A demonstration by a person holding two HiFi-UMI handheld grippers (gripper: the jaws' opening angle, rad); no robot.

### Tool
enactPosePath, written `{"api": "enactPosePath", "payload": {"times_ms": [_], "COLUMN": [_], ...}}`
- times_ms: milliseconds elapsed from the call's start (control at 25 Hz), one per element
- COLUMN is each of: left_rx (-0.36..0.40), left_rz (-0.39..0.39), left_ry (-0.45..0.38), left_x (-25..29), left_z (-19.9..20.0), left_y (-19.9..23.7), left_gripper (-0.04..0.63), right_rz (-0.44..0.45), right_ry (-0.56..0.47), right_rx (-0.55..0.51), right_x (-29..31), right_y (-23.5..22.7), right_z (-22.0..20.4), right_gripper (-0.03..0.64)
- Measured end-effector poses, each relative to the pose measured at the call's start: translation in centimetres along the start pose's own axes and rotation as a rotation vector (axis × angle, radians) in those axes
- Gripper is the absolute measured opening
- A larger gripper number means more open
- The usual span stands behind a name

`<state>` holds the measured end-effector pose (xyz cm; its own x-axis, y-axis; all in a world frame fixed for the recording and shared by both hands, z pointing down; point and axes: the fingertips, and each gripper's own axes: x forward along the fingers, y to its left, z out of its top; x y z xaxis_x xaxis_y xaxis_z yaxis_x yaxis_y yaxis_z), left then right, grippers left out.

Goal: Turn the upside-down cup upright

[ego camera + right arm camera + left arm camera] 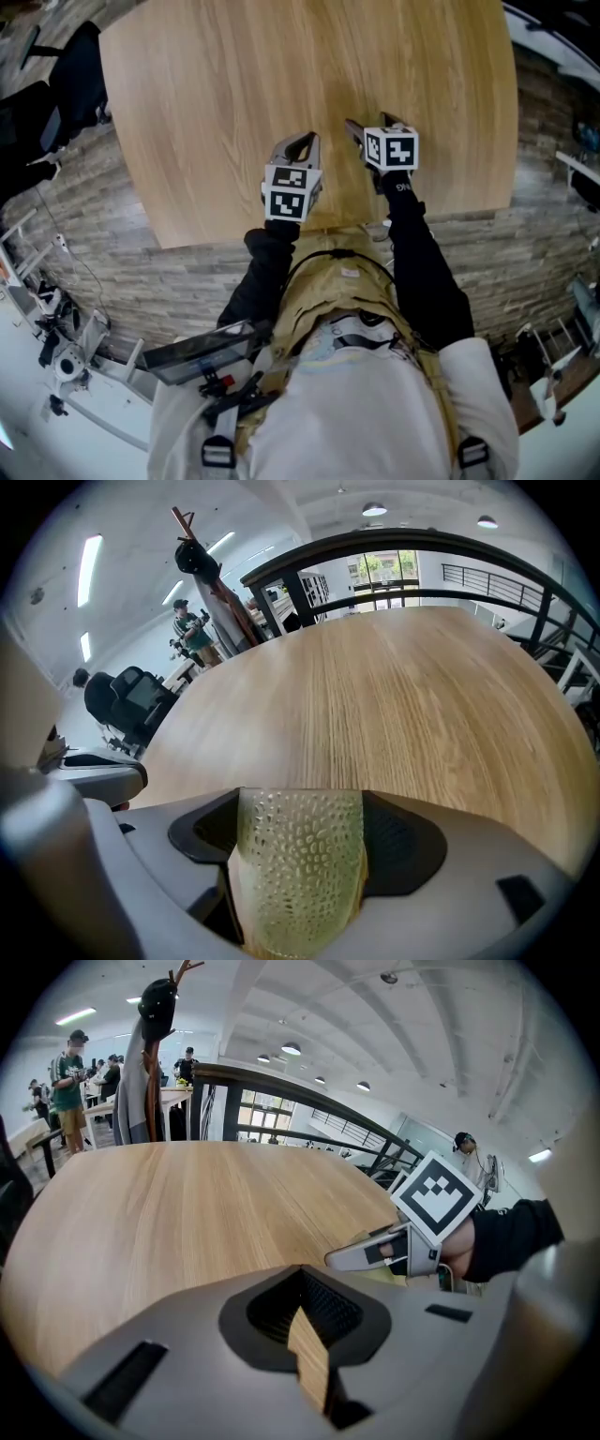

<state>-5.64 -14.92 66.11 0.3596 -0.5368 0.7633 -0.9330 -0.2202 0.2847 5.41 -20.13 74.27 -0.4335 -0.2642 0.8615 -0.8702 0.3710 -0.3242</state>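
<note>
A pale yellow-green cup (300,869) with a dimpled surface fills the space between my right gripper's jaws in the right gripper view. The right gripper (300,897) is shut on it. I cannot tell which end of the cup faces up. In the head view the right gripper (371,127) hovers over the wooden table (281,75) near its front edge, and its marker cube hides the cup. My left gripper (302,150) is beside it to the left, its jaws together with nothing between them. In its own view the left gripper (309,1363) shows only a thin sliver of tabletop.
The round wooden table (169,1204) is bare ahead of both grippers. A coat stand (155,1054) and a black railing (394,546) stand beyond its far edge. People stand at desks (66,1072) far off, and an office chair (131,705) sits to the left.
</note>
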Motion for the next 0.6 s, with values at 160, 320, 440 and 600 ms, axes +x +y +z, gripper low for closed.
{"api": "enactPosePath", "payload": {"times_ms": [160, 320, 440, 600], "left_rx": [0.002, 0.003, 0.004, 0.009], "left_rz": [0.000, 0.001, 0.001, 0.001], "left_ry": [0.001, 0.003, 0.002, -0.003], "left_x": [-0.11, -0.13, -0.31, -0.58], "left_z": [-0.06, -0.43, -0.57, -0.52], "left_y": [-0.07, 0.02, -0.14, -0.19], "left_gripper": [0.002, 0.002, 0.002, 0.002], "right_rz": [0.014, 0.026, 0.036, 0.042], "right_ry": [-0.013, -0.036, -0.045, -0.072], "right_rx": [0.010, 0.014, 0.023, 0.027], "right_x": [0.14, 0.41, 0.36, 0.09], "right_y": [-0.03, 0.09, 0.01, -0.08], "right_z": [0.14, 0.32, 0.03, 0.35], "right_gripper": [0.391, 0.391, 0.392, 0.393]}}
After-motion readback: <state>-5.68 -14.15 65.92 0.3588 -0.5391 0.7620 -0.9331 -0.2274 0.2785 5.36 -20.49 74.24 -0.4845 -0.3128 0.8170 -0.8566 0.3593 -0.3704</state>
